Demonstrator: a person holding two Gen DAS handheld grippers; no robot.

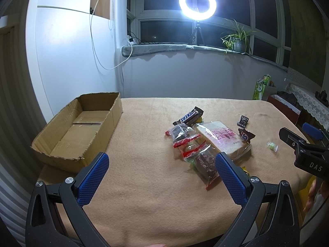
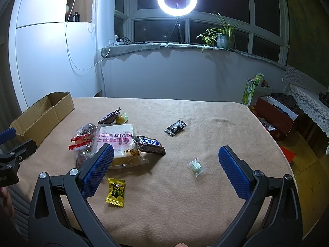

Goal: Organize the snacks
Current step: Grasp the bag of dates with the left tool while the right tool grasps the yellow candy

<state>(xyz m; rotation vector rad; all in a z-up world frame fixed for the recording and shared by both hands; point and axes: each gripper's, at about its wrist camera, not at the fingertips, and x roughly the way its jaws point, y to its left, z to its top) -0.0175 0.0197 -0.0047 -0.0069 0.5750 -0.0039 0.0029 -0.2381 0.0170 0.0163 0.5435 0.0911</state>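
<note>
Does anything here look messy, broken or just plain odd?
The cardboard box has ragged, torn edges and holds nothing, while the snacks lie in a jumbled heap on the tan cloth, with a few small candies strewn apart. Nothing looks spilled.

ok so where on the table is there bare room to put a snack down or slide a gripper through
Bare cloth lies between the cardboard box and the snack pile, and along the far edge behind the black candy. Another patch sits right of the small clear packet. The pile around the bread pack is crowded, wrappers overlapping.
</note>
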